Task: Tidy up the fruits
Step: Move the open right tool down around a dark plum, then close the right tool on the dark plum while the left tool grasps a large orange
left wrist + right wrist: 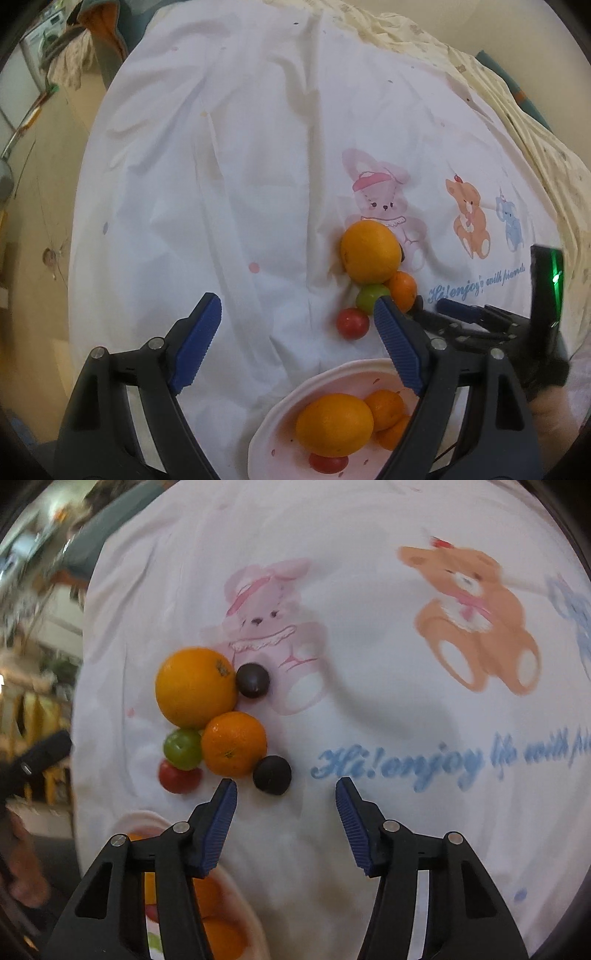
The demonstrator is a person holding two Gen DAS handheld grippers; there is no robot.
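Note:
A cluster of fruit lies on the white cloth: a large orange (195, 686), a small mandarin (234, 744), a green fruit (183, 748), a red tomato (179, 777) and two dark plums (253, 680) (272, 775). The same orange (370, 256), tomato (352, 323) and green fruit (371, 297) show in the left wrist view. A pale pink plate (280, 417) holds an orange (334, 424), mandarins (386, 410) and a tomato (327, 463). My left gripper (297, 325) is open and empty above the plate. My right gripper (286, 797) is open and empty, just short of the near plum.
The white cloth (221, 184) with printed bears (476, 616) and blue lettering covers a bed. The plate's edge (236, 893) sits at the lower left of the right wrist view. The right gripper's body (480, 321) shows in the left wrist view. Floor and furniture (44, 74) lie to the left.

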